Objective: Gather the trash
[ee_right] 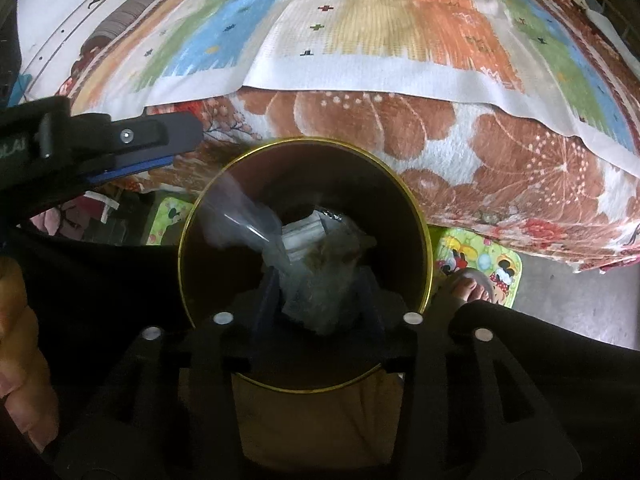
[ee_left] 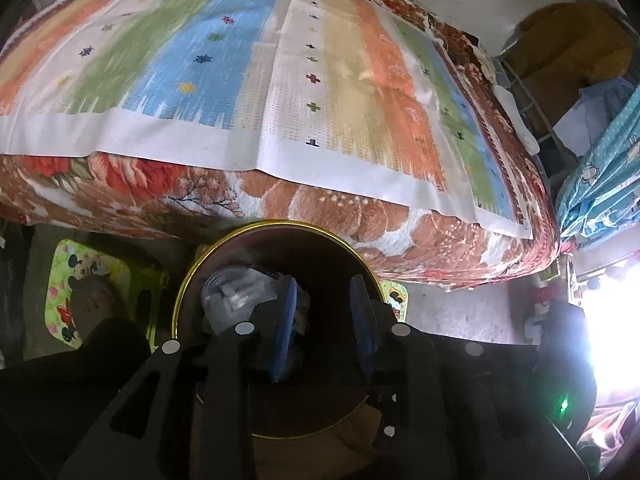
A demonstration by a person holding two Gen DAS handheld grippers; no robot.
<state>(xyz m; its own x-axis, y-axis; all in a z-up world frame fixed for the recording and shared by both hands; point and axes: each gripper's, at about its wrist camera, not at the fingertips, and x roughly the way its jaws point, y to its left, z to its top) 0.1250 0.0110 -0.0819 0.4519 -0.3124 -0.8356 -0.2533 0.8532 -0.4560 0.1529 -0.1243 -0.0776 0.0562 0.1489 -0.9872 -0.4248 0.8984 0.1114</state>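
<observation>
Lying between right jaws: plastic bag (ee_right: 312, 296).

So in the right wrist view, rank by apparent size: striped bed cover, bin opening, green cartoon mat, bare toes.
1. striped bed cover
2. bin opening
3. green cartoon mat, partly hidden
4. toes; fisheye nearness makes this apparent only

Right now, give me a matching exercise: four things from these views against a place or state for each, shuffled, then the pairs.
Things:
1. bin
2. plastic wrapper
3. striped sheet
4. cartoon mat

Places or states:
A. spread on top of the bed
B. on the floor beside the bin
C. round, gold-rimmed, against the bed's side
D. crumpled, over the bin's mouth between the right gripper fingers

Pairs: 1-C, 2-D, 3-A, 4-B
</observation>
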